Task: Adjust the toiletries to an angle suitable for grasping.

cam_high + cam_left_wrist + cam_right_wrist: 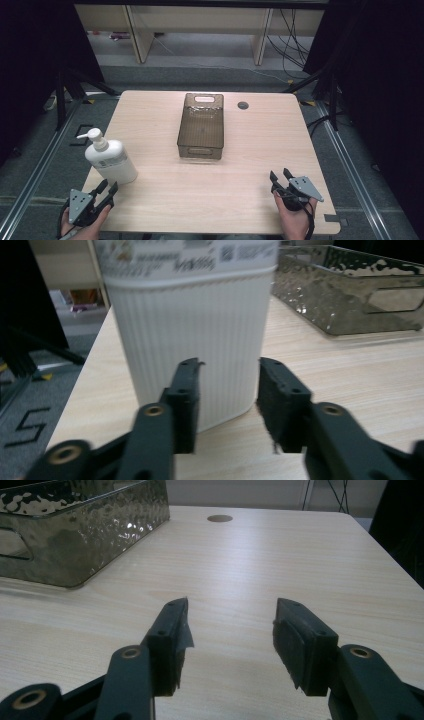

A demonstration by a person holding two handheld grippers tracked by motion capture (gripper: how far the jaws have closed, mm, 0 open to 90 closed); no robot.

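Pump bottle (110, 159) stands upright near the table's (240, 200) left front corner, directly ahead of the left gripper (109, 188), whose released jaws have not reached its body.

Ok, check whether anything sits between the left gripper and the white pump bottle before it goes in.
Nothing visible does. The left gripper sits just short of the white pump bottle, fingers open, with bare table between them. The bottle looks wider than the gap.

Blurred, unreadable print and a square code on the white pump bottle's label (190, 257)
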